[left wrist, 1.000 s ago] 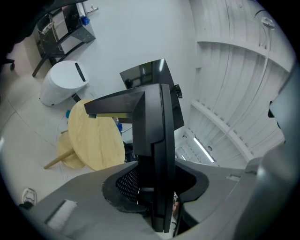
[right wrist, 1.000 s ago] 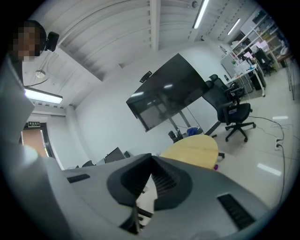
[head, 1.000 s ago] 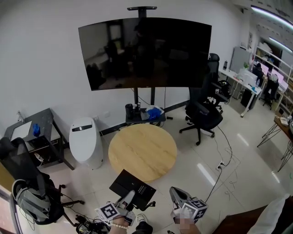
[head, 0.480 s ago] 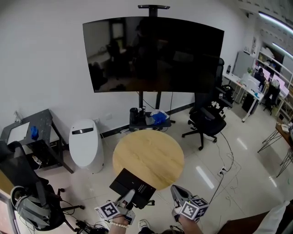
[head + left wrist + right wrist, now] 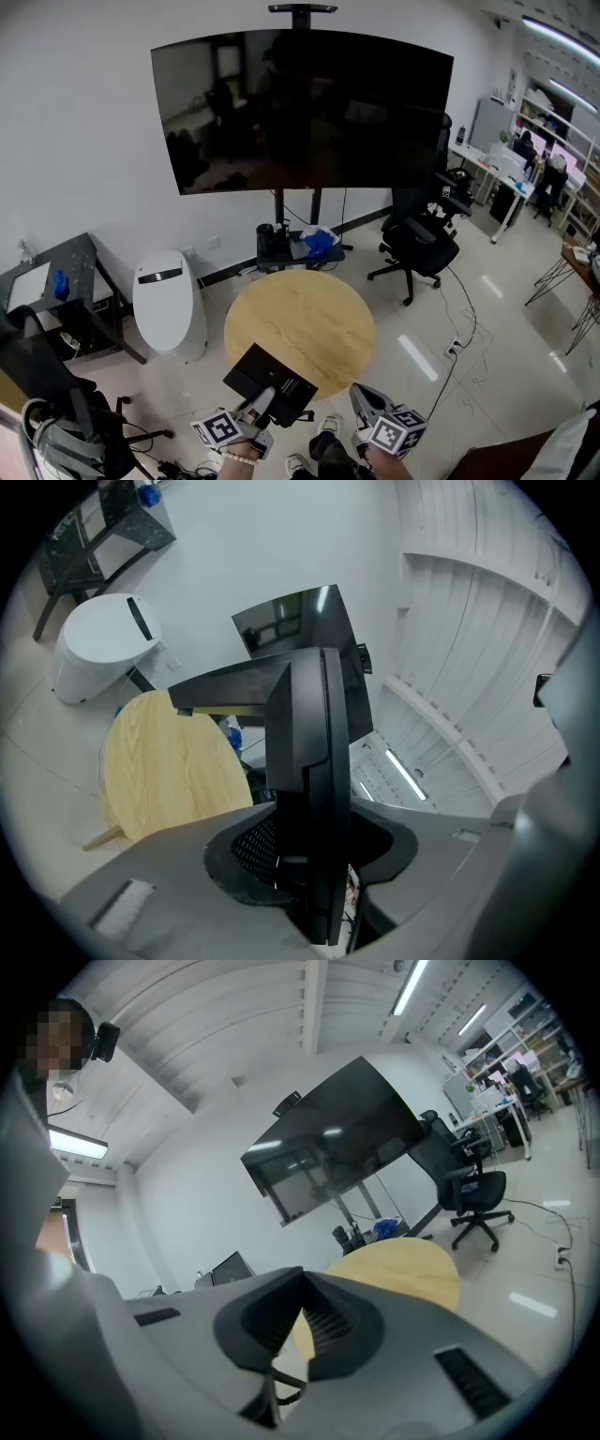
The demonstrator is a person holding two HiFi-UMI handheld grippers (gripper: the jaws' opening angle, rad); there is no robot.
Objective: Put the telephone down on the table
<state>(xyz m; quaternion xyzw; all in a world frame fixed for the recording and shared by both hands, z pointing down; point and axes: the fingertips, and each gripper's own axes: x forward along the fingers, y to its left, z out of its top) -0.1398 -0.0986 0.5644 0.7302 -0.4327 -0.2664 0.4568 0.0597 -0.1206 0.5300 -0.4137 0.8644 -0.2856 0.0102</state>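
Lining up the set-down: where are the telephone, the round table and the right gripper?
telephone [image 5: 270, 381]: head view, middle of its flat black face.
round table [image 5: 305, 314]: head view, bare wooden top.
right gripper [image 5: 359, 394]: head view, at the tips of its fingers.

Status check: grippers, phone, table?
Left gripper shut on telephone, by the table near edge, not down. Right gripper shut, empty. Nothing on table.

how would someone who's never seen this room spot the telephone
Start at the big dark screen on its stand, then drop to the round wooden table below it. At the table's near edge, the telephone is the flat black slab clamped in the left gripper, the only thing there held up in the air.
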